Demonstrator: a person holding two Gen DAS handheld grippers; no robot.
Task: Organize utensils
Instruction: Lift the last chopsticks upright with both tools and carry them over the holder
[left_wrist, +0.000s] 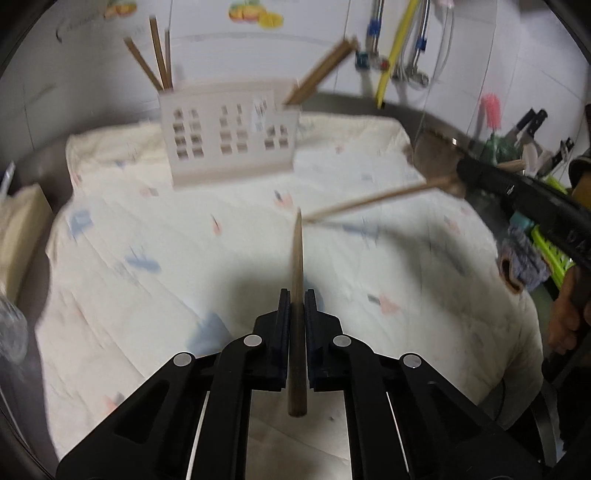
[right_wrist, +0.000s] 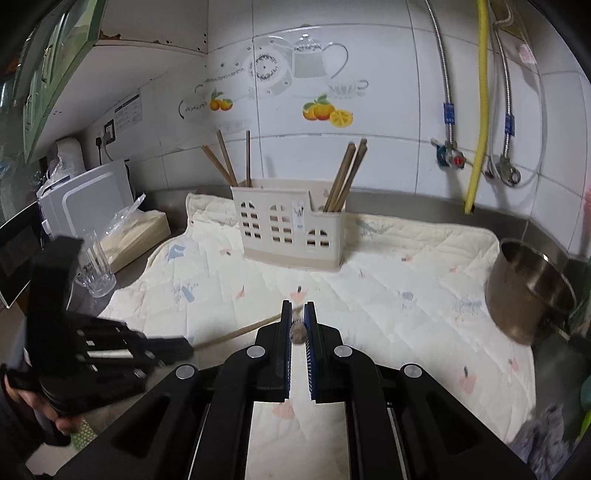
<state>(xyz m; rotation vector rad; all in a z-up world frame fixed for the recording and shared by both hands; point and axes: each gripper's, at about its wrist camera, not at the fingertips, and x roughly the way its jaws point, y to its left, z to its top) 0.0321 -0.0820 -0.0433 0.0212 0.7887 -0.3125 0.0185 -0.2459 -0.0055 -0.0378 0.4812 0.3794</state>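
Left wrist view shows the left gripper (left_wrist: 296, 295) clamped on one chopstick (left_wrist: 296, 280), while the right gripper (right_wrist: 298, 308) pinches a second chopstick (right_wrist: 243, 329) by its thick end; both sticks hover above the quilted mat (right_wrist: 406, 295). Beyond, open mat leads to the holder (right_wrist: 288, 225), which already has chopsticks in its left and right compartments.

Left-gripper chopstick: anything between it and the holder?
Nothing visible. The left gripper is shut on a chopstick pointing toward the utensil holder, with only bare quilted mat between. The right gripper and its own chopstick come in from the right, off that line.
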